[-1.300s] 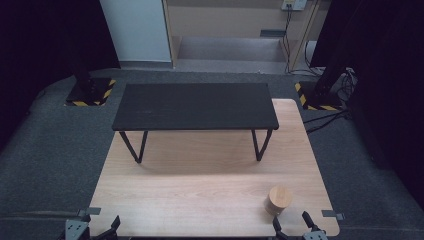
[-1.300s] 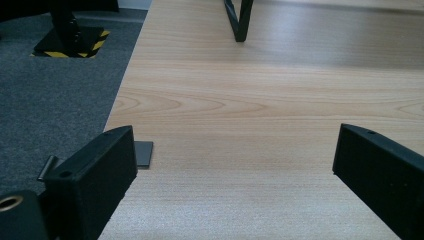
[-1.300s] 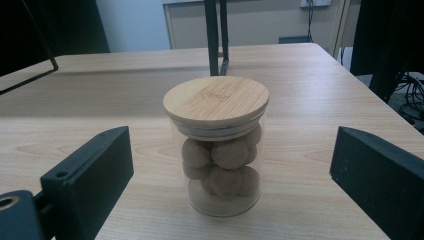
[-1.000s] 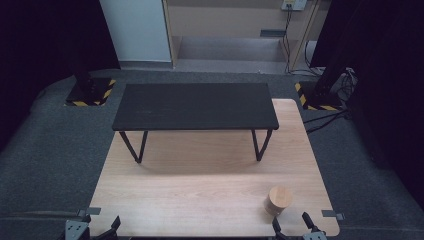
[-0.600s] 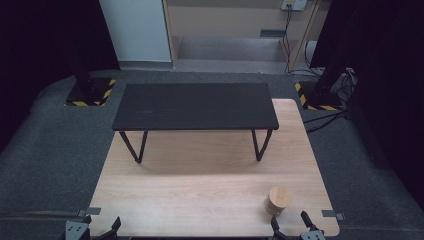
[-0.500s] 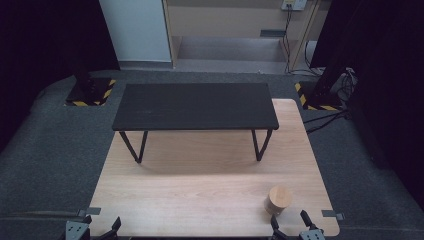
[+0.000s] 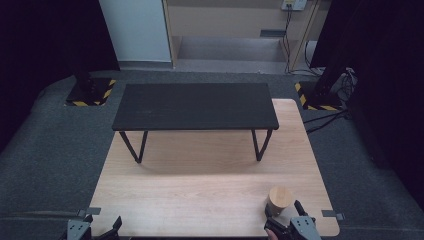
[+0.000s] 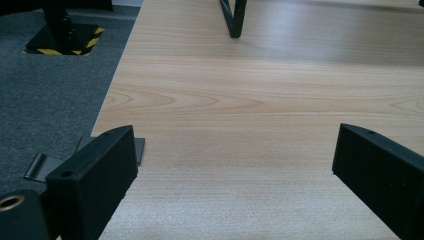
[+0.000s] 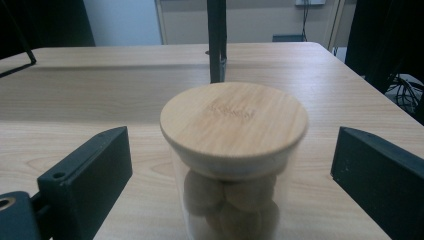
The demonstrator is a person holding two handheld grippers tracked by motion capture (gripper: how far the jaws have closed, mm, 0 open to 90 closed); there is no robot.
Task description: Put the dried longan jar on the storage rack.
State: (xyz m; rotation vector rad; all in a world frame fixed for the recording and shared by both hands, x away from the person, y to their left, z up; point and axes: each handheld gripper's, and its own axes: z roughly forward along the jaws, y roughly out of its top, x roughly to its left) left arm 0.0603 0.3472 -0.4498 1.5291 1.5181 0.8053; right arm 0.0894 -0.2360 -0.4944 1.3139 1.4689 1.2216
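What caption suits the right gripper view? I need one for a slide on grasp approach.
Open right gripper straddling a clear jar with a wooden lid on the wooden table.

Black blocky fingers [image 9: 85, 172], each bearing a small screw hole

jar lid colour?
Light bamboo-wood tan lid on a clear glass jar; shows best in the right gripper view.

Clear glass jar [image 9: 232, 200], smooth wooden lid [image 9: 233, 121], matt wood-grain table [image 7: 200, 200].
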